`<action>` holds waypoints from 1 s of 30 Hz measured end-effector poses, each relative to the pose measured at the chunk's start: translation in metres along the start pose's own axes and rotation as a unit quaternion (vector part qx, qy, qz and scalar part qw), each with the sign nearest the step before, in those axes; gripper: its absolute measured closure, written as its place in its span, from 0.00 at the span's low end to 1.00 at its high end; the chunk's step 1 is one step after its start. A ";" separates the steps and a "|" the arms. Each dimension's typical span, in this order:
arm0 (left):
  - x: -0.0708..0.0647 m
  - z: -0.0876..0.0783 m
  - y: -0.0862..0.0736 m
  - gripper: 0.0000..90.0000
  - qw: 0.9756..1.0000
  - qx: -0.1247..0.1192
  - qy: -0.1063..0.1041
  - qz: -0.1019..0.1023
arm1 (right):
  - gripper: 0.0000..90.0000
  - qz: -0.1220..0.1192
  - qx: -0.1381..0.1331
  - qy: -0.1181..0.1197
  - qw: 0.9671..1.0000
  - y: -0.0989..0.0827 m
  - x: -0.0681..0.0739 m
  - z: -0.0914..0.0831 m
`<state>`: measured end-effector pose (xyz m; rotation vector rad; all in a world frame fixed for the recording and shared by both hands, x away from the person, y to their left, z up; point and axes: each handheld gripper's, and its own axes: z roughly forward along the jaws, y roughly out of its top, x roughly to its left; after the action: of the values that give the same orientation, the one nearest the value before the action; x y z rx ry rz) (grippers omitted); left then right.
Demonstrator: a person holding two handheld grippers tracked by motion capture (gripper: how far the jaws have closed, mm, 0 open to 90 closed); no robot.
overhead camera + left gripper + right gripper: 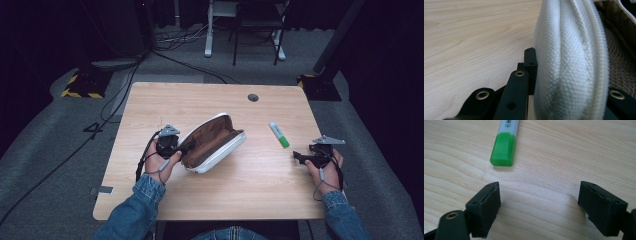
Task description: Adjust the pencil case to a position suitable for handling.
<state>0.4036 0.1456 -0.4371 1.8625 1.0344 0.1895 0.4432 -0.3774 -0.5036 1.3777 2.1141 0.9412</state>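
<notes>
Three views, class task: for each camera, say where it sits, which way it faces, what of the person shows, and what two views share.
High view: above the person's side, facing forward and down on the table; forearms, both hands show.
Left gripper view: on the left gripper, facing the white pencil case its jaws clamp.
Right gripper view: on the right gripper, jaws apart, facing the green highlighter.
Shared: high and left gripper views both show the pencil case.

Coarse woven white cloth pouch point(571, 62), matt pale wood-grain table point(474, 37), smooth glossy green plastic marker cap point(502, 152)
</notes>
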 end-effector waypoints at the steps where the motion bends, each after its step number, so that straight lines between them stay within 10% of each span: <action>1: -0.001 0.000 0.000 0.92 1.000 0.001 -0.002 0.003 | 0.20 0.000 0.000 0.000 1.000 0.000 0.000 0.000; 30: -0.043 0.021 -0.007 0.92 0.995 0.045 -0.067 0.060 | 0.20 -0.001 0.000 0.000 1.000 0.000 0.000 0.000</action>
<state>0.3835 0.1020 -0.4413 1.9912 0.8521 0.0871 0.4433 -0.3775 -0.5036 1.3755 2.1144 0.9410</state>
